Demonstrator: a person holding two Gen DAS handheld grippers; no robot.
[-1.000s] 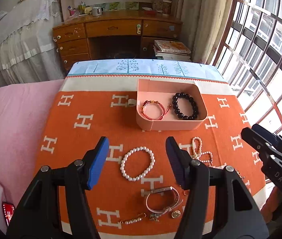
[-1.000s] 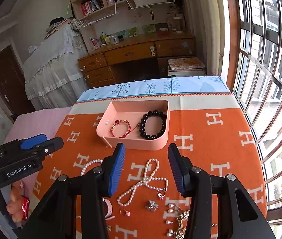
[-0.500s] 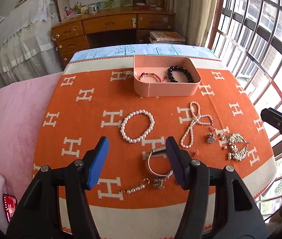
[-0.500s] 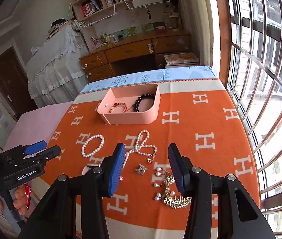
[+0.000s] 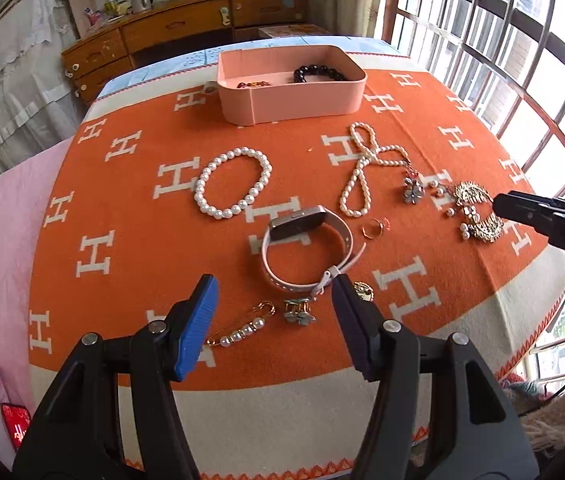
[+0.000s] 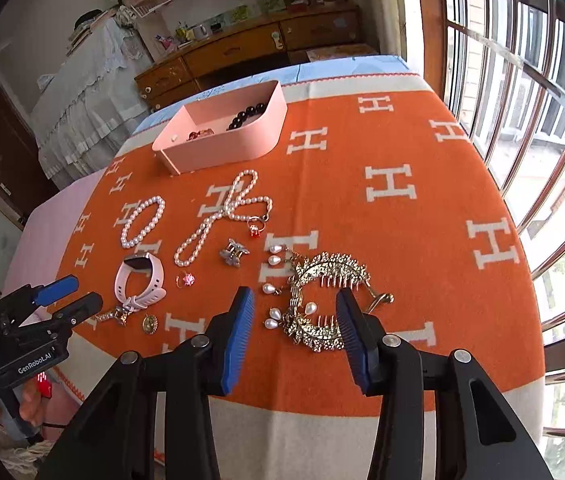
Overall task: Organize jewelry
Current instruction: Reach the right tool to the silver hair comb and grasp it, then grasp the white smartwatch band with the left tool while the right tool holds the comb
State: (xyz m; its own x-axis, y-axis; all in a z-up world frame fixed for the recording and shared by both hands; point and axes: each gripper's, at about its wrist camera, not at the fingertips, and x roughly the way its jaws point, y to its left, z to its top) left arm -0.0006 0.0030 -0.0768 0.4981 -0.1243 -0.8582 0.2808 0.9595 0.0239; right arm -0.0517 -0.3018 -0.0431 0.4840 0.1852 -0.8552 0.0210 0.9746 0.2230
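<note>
Here, through the left wrist: left gripper (image 5: 274, 314) apart and empty above the pearl pin (image 5: 242, 330) and small charm (image 5: 299, 312), pink watch (image 5: 306, 250) just beyond — easy to snag its strap and drag it.

Then the right wrist: right gripper (image 6: 295, 326) closing, nothing pinched yet, over the gold comb (image 6: 324, 300) (teardrop pearls tangled alongside) — could lift crookedly, short of the pink box (image 6: 222, 132).

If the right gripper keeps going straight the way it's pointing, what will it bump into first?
Probably the gold hair comb with pearl drops. It lies on the orange blanket right between and ahead of the right gripper, whose jaws are closing with nothing pinched yet. Depth is hard to judge.
</note>
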